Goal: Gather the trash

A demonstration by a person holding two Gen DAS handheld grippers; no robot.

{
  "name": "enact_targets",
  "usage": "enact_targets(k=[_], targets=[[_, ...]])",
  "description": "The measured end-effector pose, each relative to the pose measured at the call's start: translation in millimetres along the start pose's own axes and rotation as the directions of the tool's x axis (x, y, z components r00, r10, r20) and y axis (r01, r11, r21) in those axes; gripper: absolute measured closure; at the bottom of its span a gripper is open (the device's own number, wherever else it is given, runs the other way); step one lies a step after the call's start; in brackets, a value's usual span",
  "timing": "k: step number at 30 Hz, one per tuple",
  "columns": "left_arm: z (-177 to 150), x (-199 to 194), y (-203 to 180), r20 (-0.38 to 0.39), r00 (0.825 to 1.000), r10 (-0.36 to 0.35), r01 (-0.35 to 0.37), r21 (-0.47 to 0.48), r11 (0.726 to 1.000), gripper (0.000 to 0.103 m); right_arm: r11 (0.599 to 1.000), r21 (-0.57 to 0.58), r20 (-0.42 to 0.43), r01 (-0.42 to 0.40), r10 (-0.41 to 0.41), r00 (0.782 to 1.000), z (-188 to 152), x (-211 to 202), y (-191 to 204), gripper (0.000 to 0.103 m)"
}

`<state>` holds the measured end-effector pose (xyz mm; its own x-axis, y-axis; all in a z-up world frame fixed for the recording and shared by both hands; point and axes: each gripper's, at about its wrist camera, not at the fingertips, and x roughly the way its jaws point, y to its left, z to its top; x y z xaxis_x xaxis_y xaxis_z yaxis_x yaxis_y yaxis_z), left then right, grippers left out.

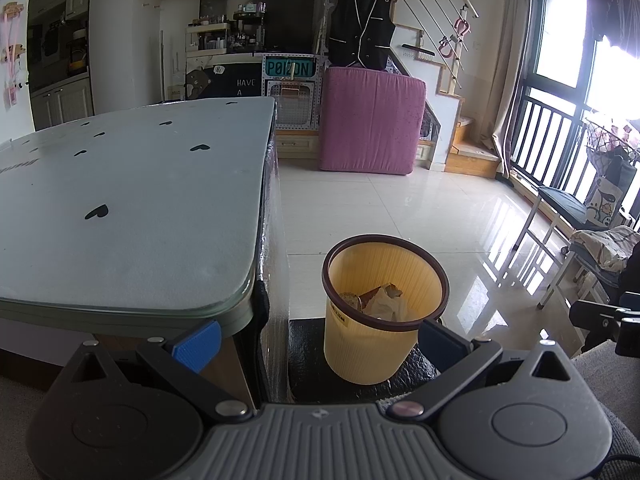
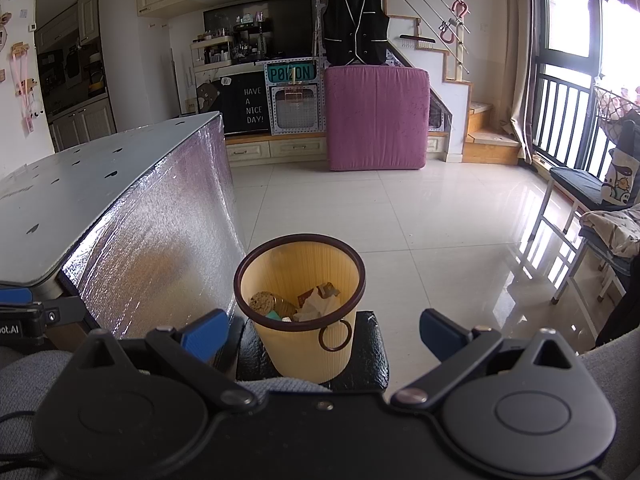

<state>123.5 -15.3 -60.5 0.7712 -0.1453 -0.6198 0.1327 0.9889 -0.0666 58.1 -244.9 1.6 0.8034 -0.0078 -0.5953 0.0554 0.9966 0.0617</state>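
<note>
While both grippers hang spread and empty near the table's right edge, the collecting looks close to finished. The left gripper (image 1: 316,340) has its blue pads wide apart with nothing between them, and the right gripper (image 2: 324,334) stands the same way, jaws parted and bare. Between them, on a black mat (image 2: 372,360) on the floor just beside the table's foil-wrapped side (image 2: 160,240), stands the yellow bin (image 2: 300,308) with its dark rim. Trash (image 2: 316,300) already lies inside: crumpled paper, a round brownish piece and a small teal scrap at the bottom. The table top (image 1: 132,208), grey with black heart marks, shows no loose litter in the part either camera sees, though its near left corner runs out of view. My reading is that the drop step is done, and the hands are either resting or about to look for more. A next move would call for swinging a gripper back over the table edge to check the unseen corner, then closing on whatever remains.
</note>
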Motion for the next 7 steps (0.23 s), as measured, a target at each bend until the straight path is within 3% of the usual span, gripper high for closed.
enact_targets(k=[7], targets=[[0.1, -1.2, 0.4, 0.0, 1.0, 0.004, -0.004, 0.001, 1.0, 0.0, 1.0, 0.0, 0.0, 0.0, 0.0, 1.0, 0.1, 0.1, -0.1, 0.0]])
